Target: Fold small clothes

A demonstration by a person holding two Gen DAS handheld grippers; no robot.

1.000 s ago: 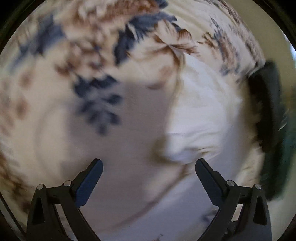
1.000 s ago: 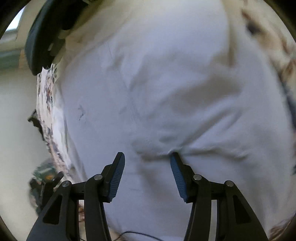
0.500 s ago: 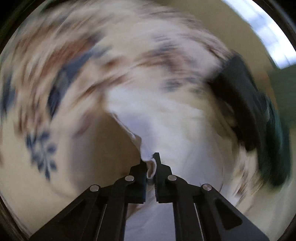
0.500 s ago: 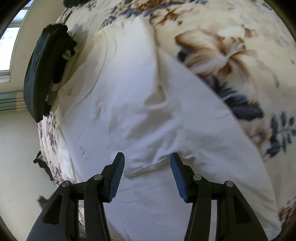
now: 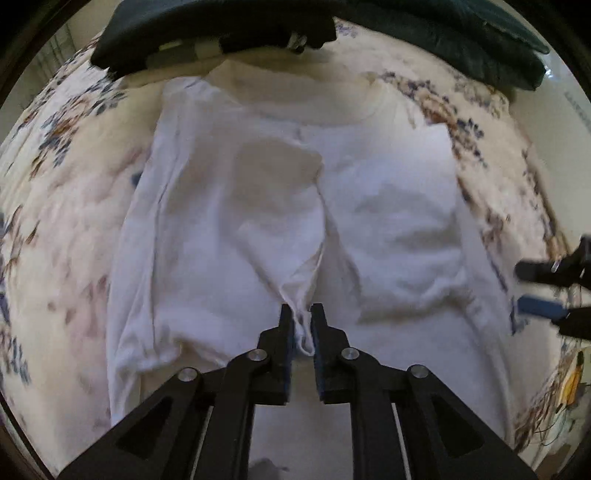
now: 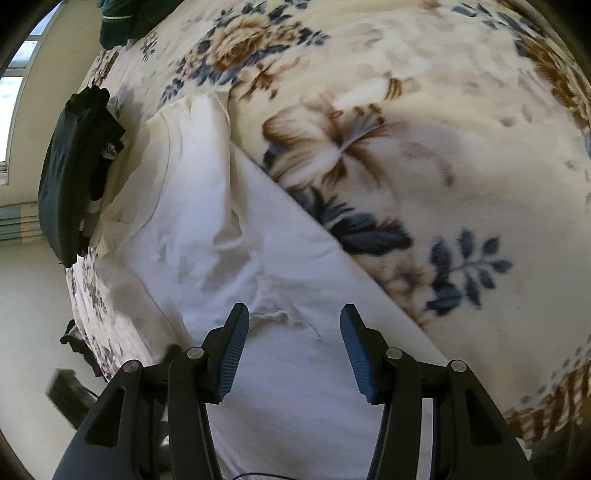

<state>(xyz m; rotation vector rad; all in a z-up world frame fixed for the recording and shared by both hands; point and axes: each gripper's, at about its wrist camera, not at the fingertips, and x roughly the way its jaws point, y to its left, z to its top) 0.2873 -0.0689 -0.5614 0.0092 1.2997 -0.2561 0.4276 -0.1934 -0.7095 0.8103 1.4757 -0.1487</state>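
A white garment (image 5: 399, 221) lies spread on a floral blanket (image 5: 62, 206). My left gripper (image 5: 302, 325) is shut on a pinched fold of the white garment and lifts it a little, so creases run up from the jaws. My right gripper (image 6: 293, 343) is open, low over the same white garment (image 6: 207, 236), with a bunched hem between its blue fingertips (image 6: 236, 339), not held. The right gripper also shows at the right edge of the left wrist view (image 5: 543, 291).
Dark folded clothes (image 5: 207, 33) lie at the blanket's far end, also at the left of the right wrist view (image 6: 70, 173). The floral blanket (image 6: 424, 147) spreads wide to the right. A pale floor and a window lie past the bed's left edge.
My left gripper shut on a fold of the white garment and pulled it back over the cloth. My right gripper stayed open and drew back, so more blanket shows.
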